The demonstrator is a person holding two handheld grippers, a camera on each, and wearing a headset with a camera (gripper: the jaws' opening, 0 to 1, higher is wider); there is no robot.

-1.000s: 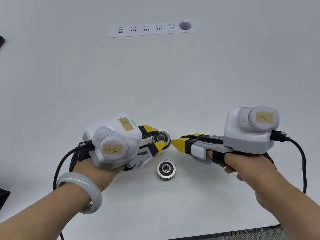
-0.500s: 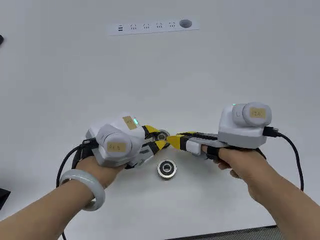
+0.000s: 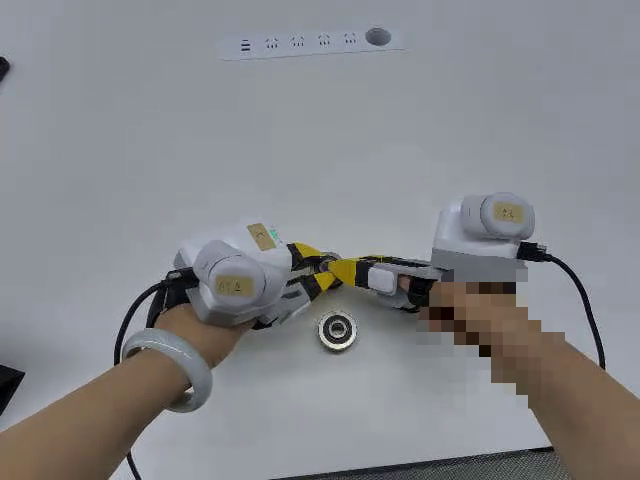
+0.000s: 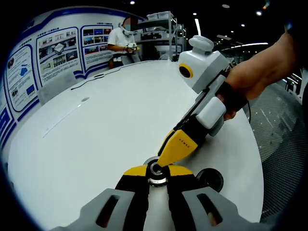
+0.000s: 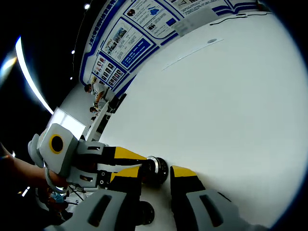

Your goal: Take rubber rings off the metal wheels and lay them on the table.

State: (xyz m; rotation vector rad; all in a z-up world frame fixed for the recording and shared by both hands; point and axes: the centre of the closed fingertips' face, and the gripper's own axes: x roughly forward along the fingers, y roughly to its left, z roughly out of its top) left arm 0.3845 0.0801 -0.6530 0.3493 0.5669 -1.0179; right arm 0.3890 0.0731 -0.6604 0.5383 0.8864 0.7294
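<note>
White worktop [image 3: 420, 150] is spreading out under both my hands, and I am holding a pair of tongs in each. My left tongs [image 4: 155, 174] are pinching a small metal wheel [image 4: 154, 168] between their yellow tips, keeping it raised just off the surface. A black rubber ring [image 5: 163, 169] is showing around the wheel's rim in the right gripper view.

My right tongs [image 5: 158, 174] are coming at the same wheel from the opposite side, their tips sitting one on each side of it, close against it. I cannot tell whether they are actually pressing on it or only straddling it. In the head view the two sets of yellow tips are meeting nose to nose between my hands.

Another wheel [image 3: 337, 331], silver with a dark outer ring, is lying flat on the worktop just below the meeting tips, touching neither pair.

Well beyond my hands, a white power strip [image 3: 310, 42] is lying along the far part of the worktop. A pale bangle [image 3: 170, 365] is sitting on my left wrist.
</note>
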